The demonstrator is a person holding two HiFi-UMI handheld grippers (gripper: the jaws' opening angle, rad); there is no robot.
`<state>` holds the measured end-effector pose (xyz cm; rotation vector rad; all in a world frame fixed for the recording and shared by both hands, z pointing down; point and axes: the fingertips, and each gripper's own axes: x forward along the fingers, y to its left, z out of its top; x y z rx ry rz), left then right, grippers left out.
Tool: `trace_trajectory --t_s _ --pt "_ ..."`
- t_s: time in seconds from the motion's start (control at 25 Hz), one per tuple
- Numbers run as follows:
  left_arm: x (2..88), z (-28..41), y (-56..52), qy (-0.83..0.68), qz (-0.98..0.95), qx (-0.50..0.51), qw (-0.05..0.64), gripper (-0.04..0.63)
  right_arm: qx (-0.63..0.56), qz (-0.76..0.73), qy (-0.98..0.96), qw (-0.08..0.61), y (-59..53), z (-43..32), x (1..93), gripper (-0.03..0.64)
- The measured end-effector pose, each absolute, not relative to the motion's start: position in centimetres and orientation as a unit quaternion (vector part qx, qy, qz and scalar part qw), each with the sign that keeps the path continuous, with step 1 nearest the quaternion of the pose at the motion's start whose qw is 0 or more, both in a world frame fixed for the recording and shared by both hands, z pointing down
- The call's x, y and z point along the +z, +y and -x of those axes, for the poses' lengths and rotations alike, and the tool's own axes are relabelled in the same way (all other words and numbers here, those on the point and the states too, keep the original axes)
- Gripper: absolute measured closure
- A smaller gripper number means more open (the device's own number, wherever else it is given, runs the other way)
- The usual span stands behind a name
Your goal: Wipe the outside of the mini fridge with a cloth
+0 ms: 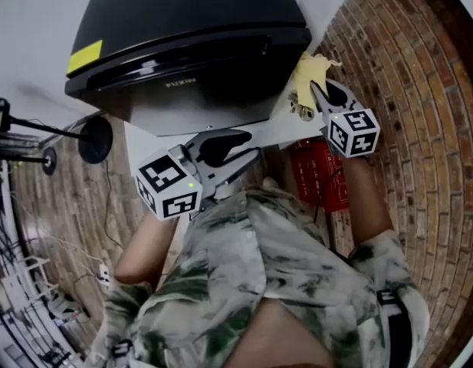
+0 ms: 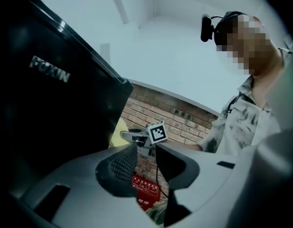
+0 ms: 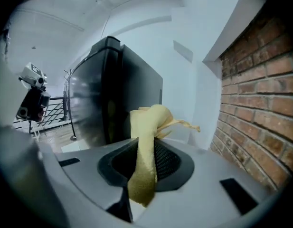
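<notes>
The cloth [image 1: 310, 70] is pinched in the right gripper [image 1: 313, 98], with the mini fridge [image 1: 190, 29] found just to its left, while the left gripper [image 1: 247, 148] is held narrowly parted and empty.

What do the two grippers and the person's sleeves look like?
The left claw and the right claw are alike: a light grey plastic body, with dark jaws lined with black textured pads. Each carries a white cube printed with black square markers, the left cube and the right cube. The person wears a short-sleeved shirt, pale with green blotches.

Glossy black mini fridge [image 1: 190, 37], rough brick wall [image 1: 420, 90]
</notes>
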<state>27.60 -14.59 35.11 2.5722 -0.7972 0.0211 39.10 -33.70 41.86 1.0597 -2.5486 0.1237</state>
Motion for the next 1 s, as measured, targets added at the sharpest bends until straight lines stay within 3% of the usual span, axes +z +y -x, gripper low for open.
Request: trace_trajectory --t_s 0.32,1.0 --pt "36.2 -19.2 -7.9 -0.251 -0.942 0.019 0.222 0.466 0.047 -0.464 -0.871 0.157 -24.5 -37.6 37.3 0.525" --pt "37.2 -13.5 5.0 -0.208 -0.956 0.045 0.201 0.466 0.05 -0.441 -0.884 0.147 -2.3 -27.4 37.1 0.525"
